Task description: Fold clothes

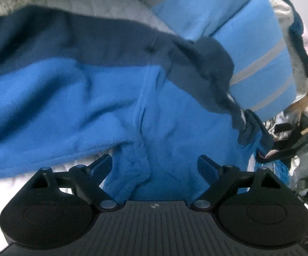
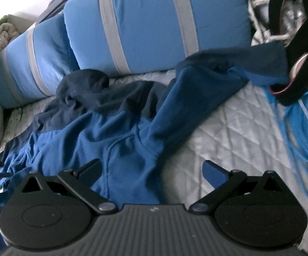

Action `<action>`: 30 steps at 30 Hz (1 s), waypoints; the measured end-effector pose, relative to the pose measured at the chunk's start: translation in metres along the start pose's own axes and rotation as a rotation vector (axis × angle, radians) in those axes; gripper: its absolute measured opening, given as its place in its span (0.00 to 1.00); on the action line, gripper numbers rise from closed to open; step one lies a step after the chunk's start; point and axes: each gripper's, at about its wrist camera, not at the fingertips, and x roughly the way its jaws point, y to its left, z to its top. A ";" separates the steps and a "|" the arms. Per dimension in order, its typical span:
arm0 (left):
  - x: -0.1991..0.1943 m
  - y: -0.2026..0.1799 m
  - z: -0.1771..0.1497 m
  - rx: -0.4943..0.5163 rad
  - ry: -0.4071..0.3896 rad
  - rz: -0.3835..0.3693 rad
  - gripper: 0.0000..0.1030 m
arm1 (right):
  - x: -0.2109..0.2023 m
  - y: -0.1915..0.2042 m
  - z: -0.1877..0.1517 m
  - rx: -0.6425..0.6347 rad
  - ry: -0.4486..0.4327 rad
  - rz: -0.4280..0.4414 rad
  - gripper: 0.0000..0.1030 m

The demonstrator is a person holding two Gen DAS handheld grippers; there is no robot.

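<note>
White quilted bed cover [image 2: 235, 125], two blue pillows with grey stripes [image 2: 145, 27] along the far edge, cluttered room behind. Two-tone blue fleece garment [image 2: 102, 128] lies crumpled on the cover in front of the pillows, dark navy top part, one sleeve flung out to the right. Left gripper [image 1: 155, 166] jaws spread, fleece between them, not clamped. Right gripper [image 2: 151, 170] jaws spread over the garment's edge. Only right view shows a coiled blue cable [image 2: 299, 132] and black strap [image 2: 299, 53]; only left view shows a plush toy [image 1: 303, 104].
</note>
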 end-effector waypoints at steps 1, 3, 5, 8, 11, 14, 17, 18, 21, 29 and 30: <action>0.007 0.003 0.000 -0.013 0.010 -0.004 0.81 | 0.007 0.000 0.001 0.006 0.006 0.007 1.00; 0.011 0.006 0.001 -0.026 -0.007 0.006 0.70 | 0.022 -0.001 0.003 0.018 0.018 0.020 1.00; 0.015 0.009 0.003 -0.031 -0.026 0.025 0.59 | 0.037 -0.002 0.005 0.033 0.029 0.032 1.00; 0.020 0.010 0.010 -0.026 -0.055 0.057 0.36 | 0.066 -0.009 0.009 0.081 0.040 0.048 0.99; 0.020 0.012 0.020 -0.019 -0.085 0.104 0.20 | 0.097 -0.015 0.009 0.114 0.072 0.064 0.93; 0.017 0.012 0.032 0.007 -0.106 0.127 0.16 | 0.127 -0.021 0.005 0.148 0.108 0.065 0.79; 0.009 0.006 0.044 0.056 -0.151 0.164 0.15 | 0.142 -0.029 -0.001 0.215 0.112 0.072 0.51; 0.007 0.004 0.049 0.071 -0.167 0.177 0.15 | 0.142 -0.030 -0.002 0.224 0.103 0.079 0.34; 0.000 -0.002 0.063 0.103 -0.207 0.197 0.14 | 0.136 -0.035 -0.004 0.279 0.083 0.062 0.12; 0.006 -0.023 0.072 0.257 -0.233 0.317 0.16 | 0.119 -0.027 0.005 0.206 0.030 -0.043 0.23; 0.007 -0.026 0.070 0.284 -0.228 0.334 0.17 | 0.119 -0.026 0.005 0.194 0.032 -0.062 0.43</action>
